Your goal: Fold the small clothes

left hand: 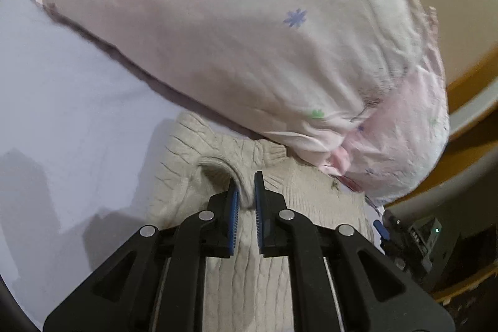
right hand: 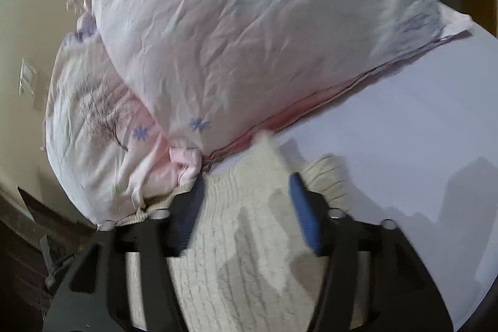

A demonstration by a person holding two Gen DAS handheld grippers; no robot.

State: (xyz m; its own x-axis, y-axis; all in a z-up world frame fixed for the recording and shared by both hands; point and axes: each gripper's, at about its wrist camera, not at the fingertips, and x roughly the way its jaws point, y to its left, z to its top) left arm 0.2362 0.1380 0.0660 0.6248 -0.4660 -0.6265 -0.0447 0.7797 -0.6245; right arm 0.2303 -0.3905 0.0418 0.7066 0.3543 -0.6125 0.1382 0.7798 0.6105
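A small cream cable-knit sweater point(left hand: 249, 269) lies on a pale lavender bed sheet point(left hand: 77, 114), its collar end toward a pillow. My left gripper point(left hand: 246, 185) is closed on a raised fold of the sweater near the ribbed collar point(left hand: 218, 170). In the right wrist view the sweater point(right hand: 249, 238) fills the space under my right gripper point(right hand: 246, 189), whose blue-padded fingers point(right hand: 303, 213) stand wide apart above the knit, holding nothing. The right view is motion-blurred.
A large pink-white pillow with small flower prints point(left hand: 233, 36) lies just beyond the sweater, touching its far edge; it also shows in the right wrist view point(right hand: 249, 36). The bed edge and dark clutter point(left hand: 420, 238) are at the right. A beige wall point(right hand: 31, 52) is behind.
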